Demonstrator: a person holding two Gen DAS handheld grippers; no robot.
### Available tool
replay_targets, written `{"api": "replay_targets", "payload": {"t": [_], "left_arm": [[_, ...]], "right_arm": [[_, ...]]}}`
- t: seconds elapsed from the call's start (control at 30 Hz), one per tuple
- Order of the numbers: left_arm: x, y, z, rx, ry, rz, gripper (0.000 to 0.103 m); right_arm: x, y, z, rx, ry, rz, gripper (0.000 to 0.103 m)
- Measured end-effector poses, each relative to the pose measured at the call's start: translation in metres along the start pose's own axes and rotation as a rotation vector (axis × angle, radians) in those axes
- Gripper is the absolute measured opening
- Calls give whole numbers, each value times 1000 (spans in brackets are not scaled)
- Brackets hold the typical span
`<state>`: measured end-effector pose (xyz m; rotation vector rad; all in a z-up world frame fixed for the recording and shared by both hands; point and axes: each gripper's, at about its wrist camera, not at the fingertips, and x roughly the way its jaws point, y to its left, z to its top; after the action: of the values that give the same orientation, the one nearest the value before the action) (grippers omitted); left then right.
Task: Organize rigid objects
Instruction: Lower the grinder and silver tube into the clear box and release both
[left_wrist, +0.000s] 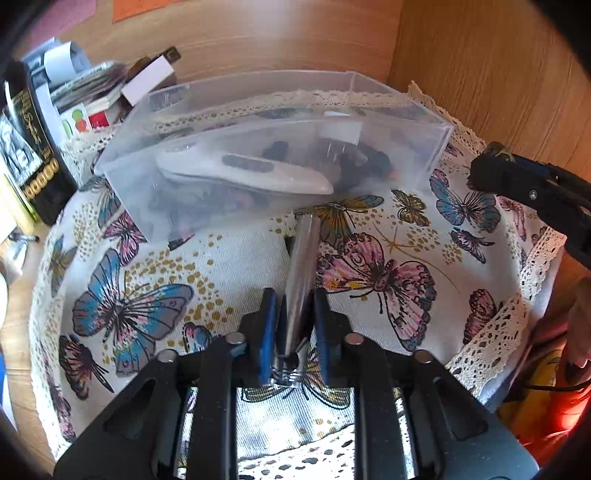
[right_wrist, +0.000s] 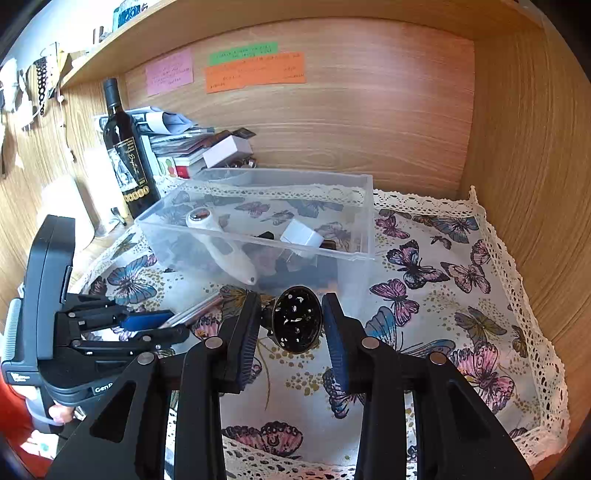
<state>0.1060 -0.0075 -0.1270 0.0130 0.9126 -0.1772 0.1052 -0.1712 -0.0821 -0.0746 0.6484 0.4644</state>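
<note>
Wood-grain panels wall in the back and right side of a counter (right_wrist: 436, 373) draped with a lace-edged butterfly cloth (right_wrist: 443, 295). Toward the back of the cloth sits a clear plastic bin (right_wrist: 364, 218), holding a white handled tool (right_wrist: 225, 251), a small white block (right_wrist: 301, 236) and some dark items too murky to name. Left of the bin stand a dark wine bottle (right_wrist: 123, 155) and a stack of books and papers (right_wrist: 173, 147) with a white box on top; coloured notes (right_wrist: 255, 72) are stuck on the back panel. The left gripper (left_wrist: 293, 325) reaches in from the left, its fingers drawn narrow around a slim metal cylinder (left_wrist: 304, 258) that points toward the near wall of the bin, its far tip close to that wall. The right gripper (right_wrist: 291, 336) has its fingers set wide, either side of a dark oval object (right_wrist: 297, 319) without visibly pressing it; the object lies just in front of the bin, near the cylinder.
</note>
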Motion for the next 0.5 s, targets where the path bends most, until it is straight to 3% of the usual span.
{"api": "replay_targets", "payload": {"t": [0.17, 0.5], "left_arm": [[-11, -1, -1, -2, -25, 14, 16], [-75, 12, 12, -24, -172, 0, 16]], "right_arm": [[1, -3, 2, 19, -3, 3, 31], [-4, -4, 16, 14, -54, -13, 31]]}}
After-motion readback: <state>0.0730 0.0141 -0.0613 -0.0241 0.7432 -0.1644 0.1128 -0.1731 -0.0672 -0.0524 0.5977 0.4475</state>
